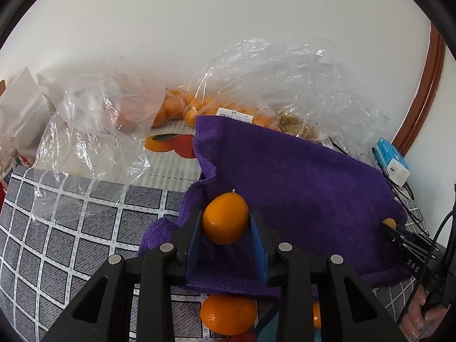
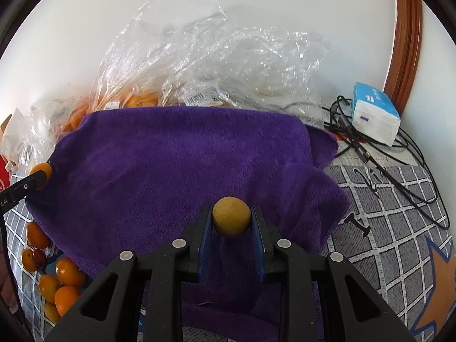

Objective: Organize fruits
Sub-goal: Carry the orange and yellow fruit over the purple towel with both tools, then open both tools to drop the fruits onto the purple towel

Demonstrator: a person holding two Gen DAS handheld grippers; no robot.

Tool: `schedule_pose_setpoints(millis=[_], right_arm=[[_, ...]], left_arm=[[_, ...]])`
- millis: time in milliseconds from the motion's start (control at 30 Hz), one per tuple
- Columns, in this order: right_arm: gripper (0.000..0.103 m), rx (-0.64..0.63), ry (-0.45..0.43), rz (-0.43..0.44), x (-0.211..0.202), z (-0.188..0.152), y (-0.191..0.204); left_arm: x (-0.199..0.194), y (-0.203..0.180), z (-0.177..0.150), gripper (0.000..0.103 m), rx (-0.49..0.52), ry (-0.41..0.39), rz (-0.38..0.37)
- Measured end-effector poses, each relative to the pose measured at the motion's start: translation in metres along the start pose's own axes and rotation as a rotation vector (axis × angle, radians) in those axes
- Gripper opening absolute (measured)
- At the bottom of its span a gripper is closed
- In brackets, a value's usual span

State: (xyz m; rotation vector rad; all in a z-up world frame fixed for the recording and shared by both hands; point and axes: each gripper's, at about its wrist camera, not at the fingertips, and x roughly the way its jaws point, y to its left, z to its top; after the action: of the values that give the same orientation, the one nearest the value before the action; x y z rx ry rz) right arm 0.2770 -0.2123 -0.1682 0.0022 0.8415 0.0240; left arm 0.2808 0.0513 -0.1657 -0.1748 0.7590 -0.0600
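An orange kumquat (image 1: 225,219) sits clamped between the blue pads of the left gripper (image 1: 225,222), over the near-left corner of a purple towel (image 1: 299,182) spread on the desk (image 1: 71,228). The right gripper (image 2: 231,222) is clamped on a dull yellow-brown round fruit (image 2: 231,217) above the towel's near edge. Loose kumquats (image 2: 67,282) lie at seven o'clock in the right wrist view; clear plastic bags (image 2: 216,65) stand at twelve.

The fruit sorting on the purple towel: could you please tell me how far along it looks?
Done: several oranges lie grouped beside the purple towel. In hand: the left hand-held gripper grips an orange fruit; the right hand-held gripper grips a small yellow-brown fruit, both over the towel. Left: more oranges remain in the plastic bag, so the job looks mid-way.
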Motion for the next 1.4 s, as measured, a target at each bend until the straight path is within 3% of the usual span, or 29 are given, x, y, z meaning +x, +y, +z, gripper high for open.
schedule_pose_setpoints(millis=[433,600,667,700,767,1033,1167,1267,1400], right_arm=[[0.028,-0.017,0.052,-0.017,0.01,-0.006,0.0],[0.047,-0.013,0.042,-0.02,0.007,-0.006,0.0],[0.06,-0.016,0.032,-0.018,0.003,-0.006,0.002],[0.061,-0.02,0.026,-0.014,0.001,-0.005,0.004],[0.061,-0.025,0.021,-0.02,-0.003,-0.003,0.008],[0.061,0.028,-0.011,-0.019,-0.043,-0.002,0.016],[0.061,0.028,-0.022,-0.052,-0.058,-0.007,0.019],[0.061,0.057,-0.034,-0.094,-0.067,-0.013,0.019],[0.061,0.115,-0.021,-0.077,-0.076,-0.023,0.016]], left_arm=[[0.012,-0.01,-0.008,0.032,0.064,0.071,-0.003],[0.011,-0.014,-0.008,0.032,0.101,0.086,0.001],[0.007,-0.015,-0.007,0.036,0.105,0.077,-0.006],[0.005,-0.016,-0.006,0.043,0.104,0.07,-0.012],[-0.004,-0.015,-0.003,0.051,0.098,0.039,-0.026],[-0.039,-0.017,0.009,0.058,0.051,-0.068,-0.034],[-0.055,-0.013,0.008,0.059,0.039,-0.072,-0.059],[-0.067,-0.008,0.004,0.059,0.054,-0.094,-0.033],[-0.083,0.004,-0.003,0.059,0.076,-0.109,-0.004]])
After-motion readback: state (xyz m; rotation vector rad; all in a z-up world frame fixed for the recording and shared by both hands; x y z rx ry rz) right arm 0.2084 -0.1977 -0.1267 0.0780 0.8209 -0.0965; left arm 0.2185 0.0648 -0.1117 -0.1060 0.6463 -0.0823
